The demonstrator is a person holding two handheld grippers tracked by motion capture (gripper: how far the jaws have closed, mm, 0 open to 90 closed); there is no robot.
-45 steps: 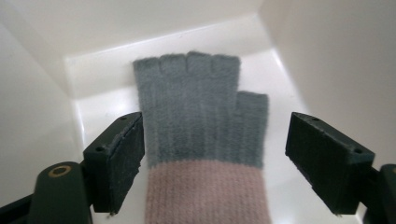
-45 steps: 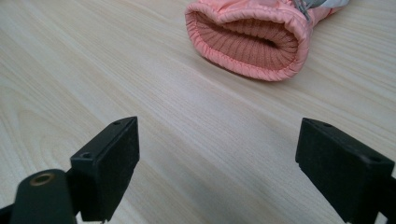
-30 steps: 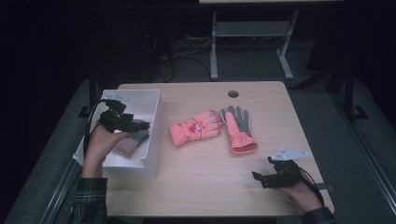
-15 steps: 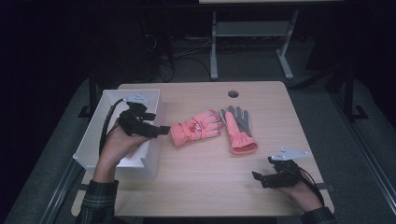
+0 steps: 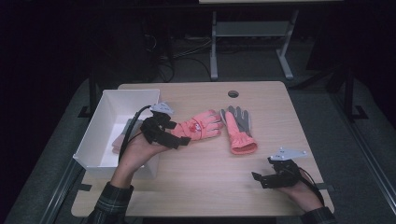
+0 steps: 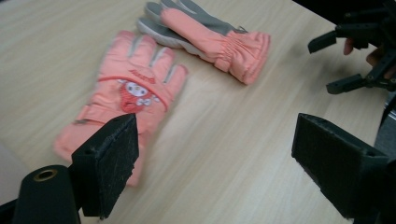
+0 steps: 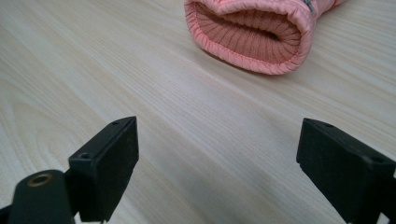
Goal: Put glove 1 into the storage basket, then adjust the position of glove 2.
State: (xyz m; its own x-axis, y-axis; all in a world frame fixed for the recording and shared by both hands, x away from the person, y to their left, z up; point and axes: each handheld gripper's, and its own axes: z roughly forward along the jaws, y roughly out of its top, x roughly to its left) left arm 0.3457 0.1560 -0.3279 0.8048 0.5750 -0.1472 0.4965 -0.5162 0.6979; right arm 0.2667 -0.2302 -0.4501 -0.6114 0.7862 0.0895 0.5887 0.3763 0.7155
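High view: the white bin [image 5: 105, 122] at the tabletop's [image 5: 196, 177] left edge serves as the landmark; something pale pink lies inside it, possibly another glove, though it is too blurred to be sure.
Printed glove: the pink glove with the cartoon print [image 5: 198, 127] lies flat just right of the bin, cuff toward the bin, so its cuff is the nearest part to grab.
Grey-palmed glove: the second glove [image 5: 239, 131] lies farther right of the bin, palm up, cuff toward the person, near the first.
Left claw: the left claw [image 5: 180, 137] hangs just right of the bin over the printed glove's cuff, jaws spread wide and empty; in the left gripper view the cuff [image 6: 100, 133] sits by one pad, which suggests a grasp being lined up.
Right claw: the right claw [image 5: 261, 179] rests far right of the bin near the tabletop's front edge, wide apart, holding nothing, facing the grey-palmed glove's open cuff [image 7: 250, 35], likely waiting its turn.
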